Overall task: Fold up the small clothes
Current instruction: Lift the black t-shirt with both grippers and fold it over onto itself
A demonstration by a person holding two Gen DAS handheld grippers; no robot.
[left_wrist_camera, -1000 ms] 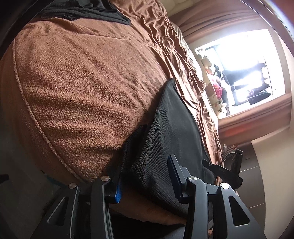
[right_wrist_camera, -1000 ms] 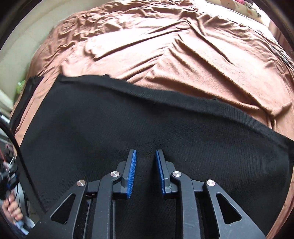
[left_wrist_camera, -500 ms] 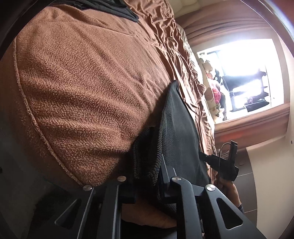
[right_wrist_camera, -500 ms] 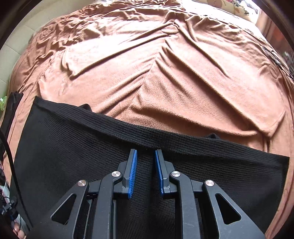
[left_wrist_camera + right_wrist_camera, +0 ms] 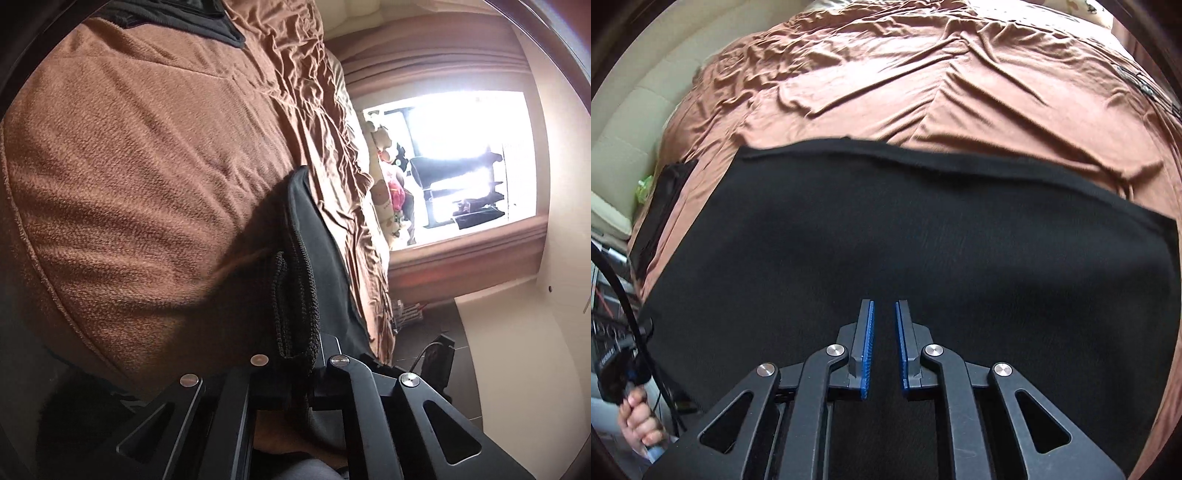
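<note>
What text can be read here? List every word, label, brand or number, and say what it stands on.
None can be read.
Black device held in the hand at the left edge of the right wrist view: a faint light marking, too blurred to read.
Black garment, brown bed cover: no text.

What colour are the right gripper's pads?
Blue, ribbed pads on black fingers; clearest in the right wrist view.

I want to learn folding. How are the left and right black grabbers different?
The left black two-finger gripper is shut on the black knit garment's edge; the right gripper holds nothing, its jaws closing with a gap between. Cloth hides the left gripper's pads; the right gripper's blue pads show. Both are at the same garment.
</note>
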